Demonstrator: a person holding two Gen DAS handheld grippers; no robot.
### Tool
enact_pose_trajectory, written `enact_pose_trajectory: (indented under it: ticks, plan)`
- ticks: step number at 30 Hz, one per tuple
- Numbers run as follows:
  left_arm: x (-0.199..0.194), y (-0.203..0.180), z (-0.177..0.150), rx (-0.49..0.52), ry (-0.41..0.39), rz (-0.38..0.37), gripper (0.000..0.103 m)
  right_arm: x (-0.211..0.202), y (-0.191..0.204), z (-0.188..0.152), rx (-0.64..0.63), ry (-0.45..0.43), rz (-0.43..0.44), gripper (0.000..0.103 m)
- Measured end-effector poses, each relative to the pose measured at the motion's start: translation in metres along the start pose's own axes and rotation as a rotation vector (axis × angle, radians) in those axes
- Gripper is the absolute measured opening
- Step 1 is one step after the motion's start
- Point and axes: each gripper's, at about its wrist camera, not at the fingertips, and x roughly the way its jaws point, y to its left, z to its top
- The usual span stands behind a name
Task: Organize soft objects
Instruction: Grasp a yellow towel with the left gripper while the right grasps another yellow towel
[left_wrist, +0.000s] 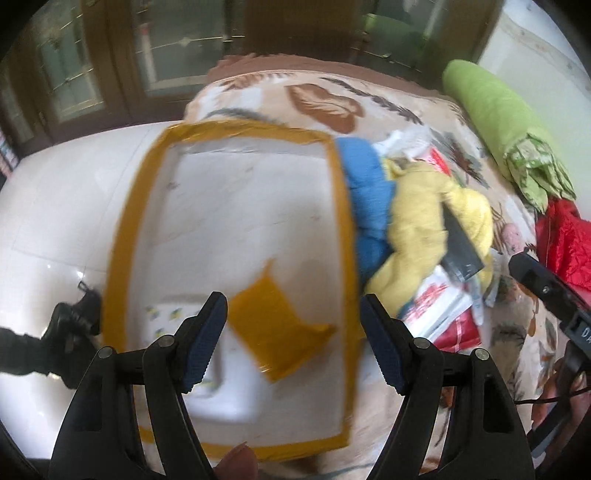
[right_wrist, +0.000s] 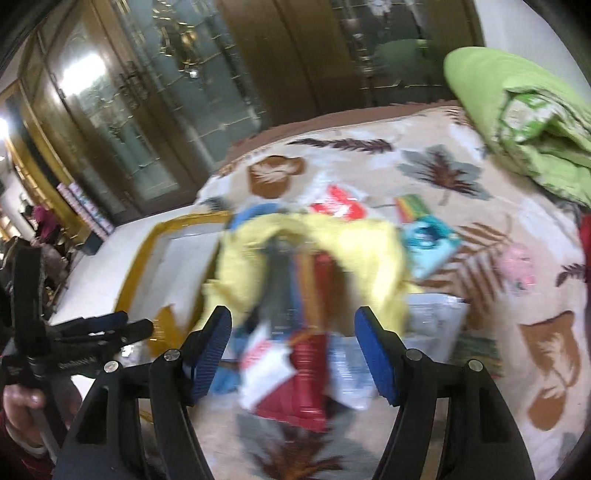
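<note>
1. Soft objects lie in a heap on the bed (left_wrist: 399, 99), whose cover is beige with brown and grey leaves; the heap sits near the bed's edge, just beside the bin.
2. Green quilt (left_wrist: 495, 114), rolled up, rests at the far right of the bed, well apart from the heap.
3. Fabric bin (left_wrist: 114, 236) with a mustard-yellow rim and a white inside stands on the pale floor against the bed; a yellow patch and a small printed white piece lie inside it.
4. Red shiny cloth (left_wrist: 561, 240) sits at the right edge of the bed, below the quilt.
5. Yellow cloth (left_wrist: 417, 214) tops the heap, touching the blue cloth (left_wrist: 365, 181), which is pressed against the bin's rim.
6. Red-and-white packets (right_wrist: 295, 376) lie at the near side of the heap, blurred.
7. Left gripper (left_wrist: 293, 339) hangs over the bin, its fingers wide apart with nothing between them.
8. Right gripper (right_wrist: 293, 354) points at the heap, fingers spread wide, gripping nothing.
</note>
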Motion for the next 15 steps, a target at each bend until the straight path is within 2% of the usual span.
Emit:
enact_pose_trajectory:
  ticks: [5,9,15]
  plan:
    - [0.012,-0.034,0.027,0.042,-0.013,-0.004,0.075,0.009,-0.022,0.008,-0.025,0.018,-0.069,0.070]
    - [0.028,-0.057,0.044,0.076,0.011,0.014,0.075,0.027,-0.036,0.021,-0.053,0.037,-0.120,0.070]
    - [0.054,-0.079,0.060,0.099,0.052,0.000,0.075,0.065,-0.047,0.046,-0.112,0.104,-0.116,0.070]
